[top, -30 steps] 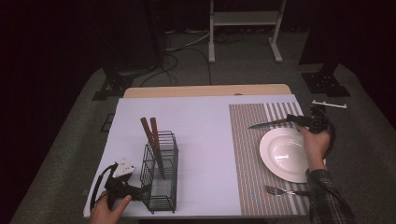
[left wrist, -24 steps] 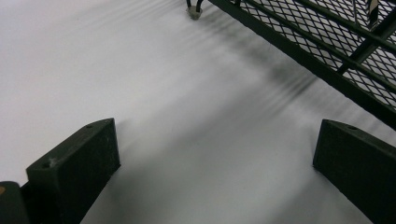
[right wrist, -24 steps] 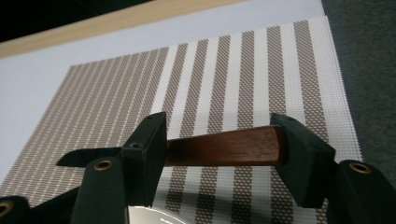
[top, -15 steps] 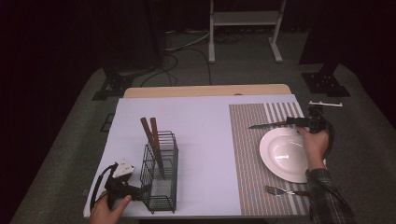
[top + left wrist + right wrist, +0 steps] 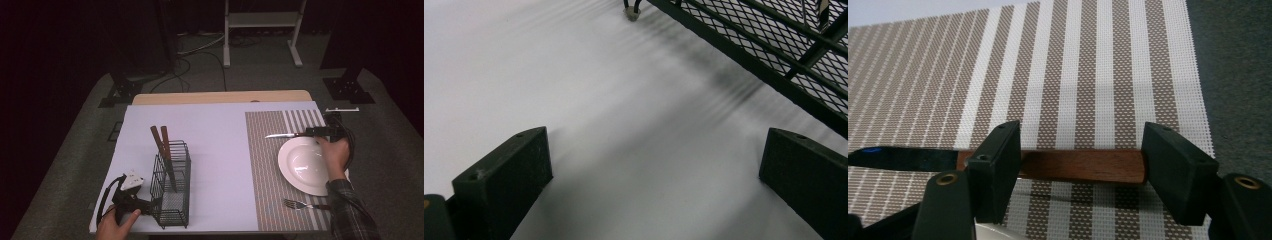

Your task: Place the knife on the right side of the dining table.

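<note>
The work in hand looks like laying a place setting from the wire cutlery caddy point(image 5: 171, 185). A wooden-handled knife point(image 5: 1075, 165) lies flat on the striped placemat point(image 5: 1078, 75), between the jaws of the right tongs point(image 5: 1080, 172) and along the far edge of the white plate point(image 5: 307, 165). Those jaws have just been opening and now stand released, their pads clear of the handle, so the knife appears to be set down. A fork point(image 5: 300, 204) lies on the mat as well, on the near side of the plate from the right tongs. That much of the setting seems done.

Left to do, by my reading: two more wooden-handled utensils point(image 5: 162, 145) stand upright in the caddy, just beyond the left tongs point(image 5: 654, 165). The left tongs rest on the counter with jaws spread wide and nothing between them, the caddy's mesh wall close to the jaw on the right of the left gripper view.

The counter point(image 5: 220, 125) has a pale, plain covering, with bare wood showing along its far edge. It stands on grey carpet in a dark room; black stand feet, loose cables and a white metal frame point(image 5: 260, 22) lie beyond it.
</note>
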